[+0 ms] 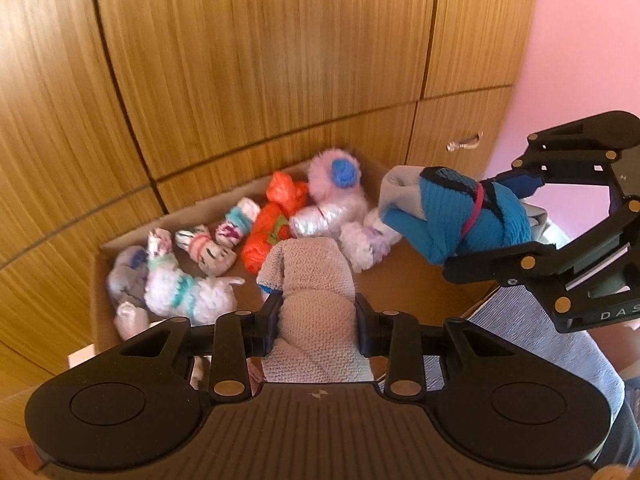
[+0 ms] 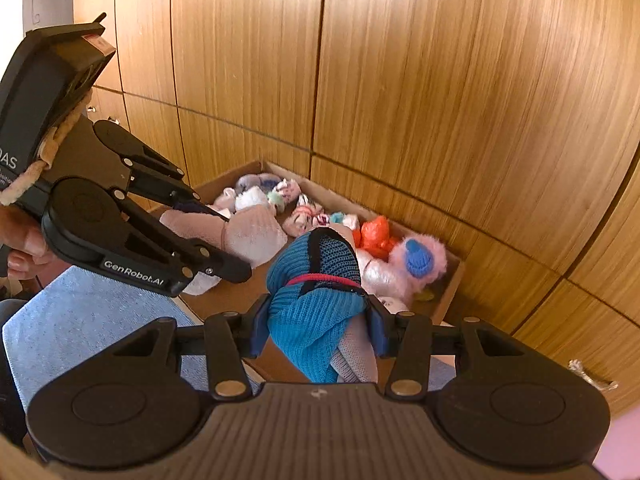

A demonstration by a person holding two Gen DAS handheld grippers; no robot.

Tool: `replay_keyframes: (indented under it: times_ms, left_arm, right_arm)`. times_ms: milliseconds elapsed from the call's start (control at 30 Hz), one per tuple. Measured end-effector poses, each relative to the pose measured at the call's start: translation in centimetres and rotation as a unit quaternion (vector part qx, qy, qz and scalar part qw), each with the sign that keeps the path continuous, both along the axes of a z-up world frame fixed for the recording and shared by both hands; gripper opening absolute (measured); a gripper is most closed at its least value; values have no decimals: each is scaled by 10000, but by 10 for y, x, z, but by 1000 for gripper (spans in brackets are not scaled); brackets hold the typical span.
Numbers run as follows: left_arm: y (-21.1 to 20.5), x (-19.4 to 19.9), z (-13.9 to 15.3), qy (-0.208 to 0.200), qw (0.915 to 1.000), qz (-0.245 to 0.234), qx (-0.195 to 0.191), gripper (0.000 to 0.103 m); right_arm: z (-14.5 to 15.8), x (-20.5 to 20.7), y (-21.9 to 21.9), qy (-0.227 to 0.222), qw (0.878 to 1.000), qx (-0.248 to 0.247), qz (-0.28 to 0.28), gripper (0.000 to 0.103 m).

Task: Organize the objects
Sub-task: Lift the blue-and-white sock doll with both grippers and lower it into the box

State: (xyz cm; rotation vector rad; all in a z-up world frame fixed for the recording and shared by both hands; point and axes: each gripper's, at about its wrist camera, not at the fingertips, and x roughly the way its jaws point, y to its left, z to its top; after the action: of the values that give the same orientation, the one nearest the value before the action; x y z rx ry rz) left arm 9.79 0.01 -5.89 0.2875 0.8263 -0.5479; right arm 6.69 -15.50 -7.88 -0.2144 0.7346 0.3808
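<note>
Left wrist: beige knitted sock bundle

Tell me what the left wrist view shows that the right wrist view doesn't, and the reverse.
Only the left wrist view shows the pink wall. Only the right wrist view shows the person's hand holding the left gripper. Both show the cardboard box of rolled socks against the wooden cabinets, the beige sock roll clamped by the left gripper, and the blue sock roll clamped by the right gripper.

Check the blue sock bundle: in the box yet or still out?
Out. The blue sock bundle is clamped in the right gripper, held above the cardboard box.
</note>
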Motion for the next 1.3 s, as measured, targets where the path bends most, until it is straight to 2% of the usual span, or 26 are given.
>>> replay_keyframes:
  times_ms: [133, 400, 433, 667, 900, 1100, 1233, 1300]
  left_arm:
    - [-2, 12, -8, 163, 9998, -88, 49, 42]
    - [-8, 39, -28, 834, 9960, -277, 144, 42]
    - [-8, 39, -30, 863, 9958, -260, 136, 42]
    - [-12, 46, -48, 963, 9951, -184, 145, 42]
    - [-12, 43, -54, 824, 9965, 107, -26, 43]
    - [-20, 40, -58, 665, 9977, 82, 84, 44]
    - [-20, 38, -59, 650, 9977, 198, 72, 47]
    - [-20, 39, -59, 699, 9972, 247, 63, 48]
  right_arm:
    - [-10, 11, 2, 120, 9999, -17, 34, 45]
    - [-28, 38, 5, 426, 9987, -154, 226, 45]
    - [-25, 31, 1, 456, 9985, -181, 256, 45]
    - [-48, 41, 3, 733, 9962, -345, 308, 45]
    - [-61, 35, 6, 828, 9959, -362, 100, 45]
    - [-69, 34, 13, 849, 9955, -420, 68, 45]
    - [-71, 35, 12, 860, 9953, -452, 41, 47]
    - [-70, 34, 11, 829, 9953, -492, -7, 56]
